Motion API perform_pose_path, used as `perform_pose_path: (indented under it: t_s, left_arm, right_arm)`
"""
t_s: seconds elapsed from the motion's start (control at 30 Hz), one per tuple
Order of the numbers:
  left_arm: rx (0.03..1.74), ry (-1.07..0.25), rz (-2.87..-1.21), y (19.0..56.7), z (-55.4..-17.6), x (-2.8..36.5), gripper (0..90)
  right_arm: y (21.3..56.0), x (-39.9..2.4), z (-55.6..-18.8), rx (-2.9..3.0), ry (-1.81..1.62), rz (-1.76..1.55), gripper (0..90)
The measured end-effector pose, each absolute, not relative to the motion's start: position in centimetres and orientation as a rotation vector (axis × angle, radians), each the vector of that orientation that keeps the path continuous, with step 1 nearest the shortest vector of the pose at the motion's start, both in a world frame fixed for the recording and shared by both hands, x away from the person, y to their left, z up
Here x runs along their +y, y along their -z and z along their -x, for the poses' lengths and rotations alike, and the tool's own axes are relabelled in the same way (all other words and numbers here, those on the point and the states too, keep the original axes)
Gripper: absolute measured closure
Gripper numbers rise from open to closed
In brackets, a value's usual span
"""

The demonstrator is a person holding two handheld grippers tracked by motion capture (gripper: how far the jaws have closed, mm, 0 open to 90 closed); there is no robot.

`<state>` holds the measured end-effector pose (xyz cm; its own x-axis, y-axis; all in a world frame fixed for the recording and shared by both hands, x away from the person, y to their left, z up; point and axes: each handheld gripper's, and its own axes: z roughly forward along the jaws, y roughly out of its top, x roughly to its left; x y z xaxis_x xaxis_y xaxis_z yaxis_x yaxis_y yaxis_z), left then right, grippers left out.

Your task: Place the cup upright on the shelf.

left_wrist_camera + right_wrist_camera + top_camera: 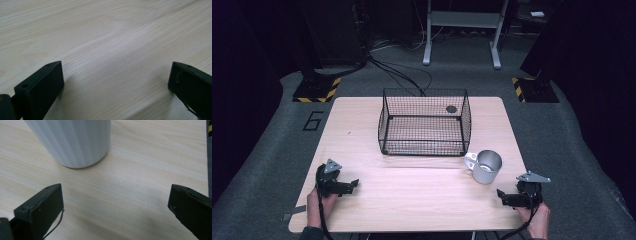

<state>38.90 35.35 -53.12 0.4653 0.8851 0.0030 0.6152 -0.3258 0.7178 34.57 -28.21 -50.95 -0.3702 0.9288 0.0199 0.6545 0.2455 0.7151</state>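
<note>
A light wooden table (pixel 412 200) is seen from the high view, standing on grey carpet. A black wire basket (pixel 424 122) is set on the far middle of the tabletop, upright and open at the top; a small dark round mark shows through its mesh near the far right corner, and what it is cannot be told.

A grey metal mug (pixel 484 166) is placed upright just off the basket's near right corner — close beside it, though contact cannot be confirmed. Its white handle is turned to the left, toward the basket.

The left gripper (pixel 352 185) is held low at the near left of the table by the left hand (pixel 315 205). In the left gripper view its jaws are spread wide apart, with bare wood grain between them and nothing gripped.

The right gripper (pixel 501 196) is held at the near right edge by the right hand (pixel 538 222), near the mug but apart from it. In the right gripper view its jaws are likewise spread wide and empty — the ribbed grey wall of the mug is seen ahead, left of centre.
</note>
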Motion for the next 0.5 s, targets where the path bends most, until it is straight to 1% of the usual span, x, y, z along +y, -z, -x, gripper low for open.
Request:
perform_pose_path:
  t_s: [0.3, 0.37, 0.4, 0.5]
  left_arm:
    - [1.244, -0.529, -2.059, 53.1, -38.9, 35.3, 0.4]
    - [1.243, -0.529, -2.059, 53.1, -38.9, 35.3, 0.4]
    - [1.244, -0.529, -2.059, 53.1, -38.9, 35.3, 0.4]
    - [1.244, -0.529, -2.058, 53.1, -38.9, 35.3, 0.4]
  right_arm:
    - [47.4, -27.3, -34.9, 2.142, -0.999, -1.39, 0.0]
    - [47.1, -27.2, -34.9, 2.14, -1.004, -1.394, 0.0]
    - [46.3, -26.9, -35.1, 2.152, -1.018, -1.372, 0.0]
    - [45.7, -26.7, -35.3, 2.154, -1.03, -1.357, 0.0]
